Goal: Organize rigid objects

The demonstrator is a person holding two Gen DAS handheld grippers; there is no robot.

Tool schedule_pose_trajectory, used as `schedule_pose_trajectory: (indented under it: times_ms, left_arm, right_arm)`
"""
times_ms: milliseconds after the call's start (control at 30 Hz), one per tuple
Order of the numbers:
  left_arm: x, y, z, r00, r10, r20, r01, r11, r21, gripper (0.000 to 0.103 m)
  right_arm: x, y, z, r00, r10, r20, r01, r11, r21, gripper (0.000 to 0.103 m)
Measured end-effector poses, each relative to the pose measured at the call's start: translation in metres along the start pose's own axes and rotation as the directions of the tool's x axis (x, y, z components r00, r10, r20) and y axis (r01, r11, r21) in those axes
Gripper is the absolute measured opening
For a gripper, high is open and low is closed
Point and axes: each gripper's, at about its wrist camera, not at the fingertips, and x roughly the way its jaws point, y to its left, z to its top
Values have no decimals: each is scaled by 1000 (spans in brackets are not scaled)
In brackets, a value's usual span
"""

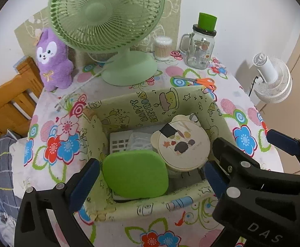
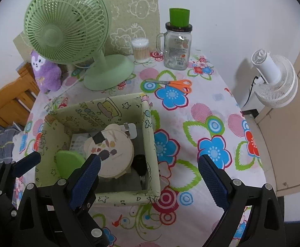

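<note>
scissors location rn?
The orange-handled scissors lie flat on the tablecloth, outside the fabric box, just beyond its far wall, and in front of the glass jar, right of the green fan's base.

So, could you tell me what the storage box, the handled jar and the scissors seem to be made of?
Storage box: looks like printed fabric or coated cloth over stiff panels, matte, with soft rolled edges. Handled jar: clear glass by its transparency and glints; black lid, probably plastic or metal. Scissors: bright metal blades, glossy orange handles, likely plastic.
</note>
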Motion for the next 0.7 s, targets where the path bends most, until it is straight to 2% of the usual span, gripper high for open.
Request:
schedule_pose_trajectory:
  times_ms: [700]
  left_arm:
    - [-77,-23,-36,991,101,94,-91,991,-103,103]
  right_arm:
    - [-71,-16,-22,990,95,103,-82,990,-118,97]
